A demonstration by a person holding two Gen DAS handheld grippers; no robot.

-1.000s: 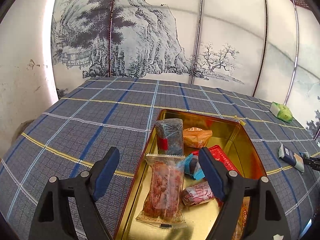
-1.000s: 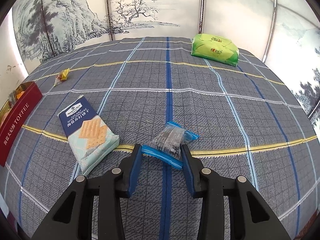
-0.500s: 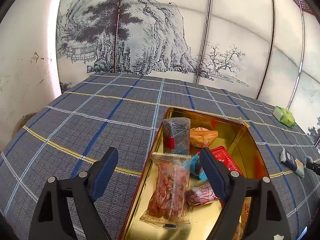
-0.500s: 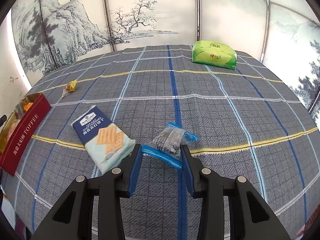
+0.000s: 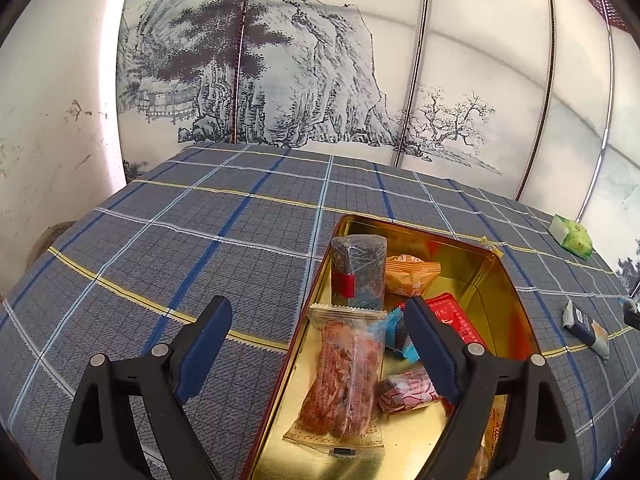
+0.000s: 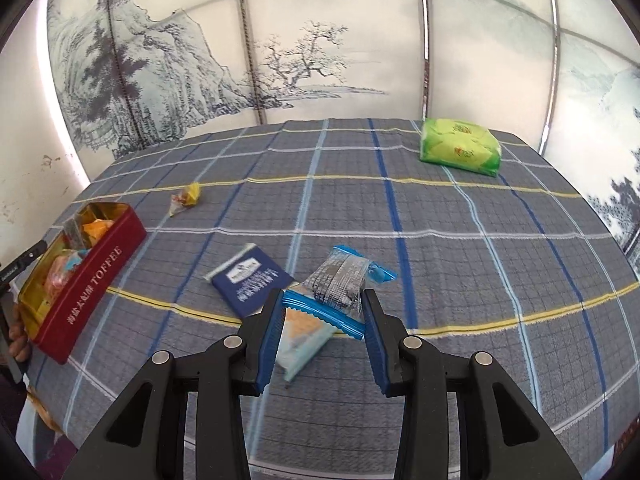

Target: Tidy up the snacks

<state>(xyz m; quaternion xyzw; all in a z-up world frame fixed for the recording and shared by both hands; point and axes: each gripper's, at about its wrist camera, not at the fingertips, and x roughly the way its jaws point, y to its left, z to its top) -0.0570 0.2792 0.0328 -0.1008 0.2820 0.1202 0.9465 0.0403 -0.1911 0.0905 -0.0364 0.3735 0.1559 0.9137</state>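
The right gripper (image 6: pixel 323 316) was clamped on a blue-edged snack packet (image 6: pixel 340 280), held above the cracker pack (image 6: pixel 266 300) on the checked tablecloth (image 6: pixel 480 260). The left gripper (image 5: pixel 316 332) was spread wide, holding nothing, above the tin (image 5: pixel 508 292), its right finger (image 5: pixel 432 344) over the snacks inside. The tin sat at the table's left; a green pack (image 6: pixel 460 146) lay well apart.

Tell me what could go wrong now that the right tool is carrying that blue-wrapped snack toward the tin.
1. The right tool pinches only the blue-wrapped snack's lower seal edge; most of it sticks out beyond the fingers, so it might slip free.
2. It hangs over the cracker packet, so a drop could land there.
3. The toffee tin is already crowded, and the left tool hovers over it, risking a collision.
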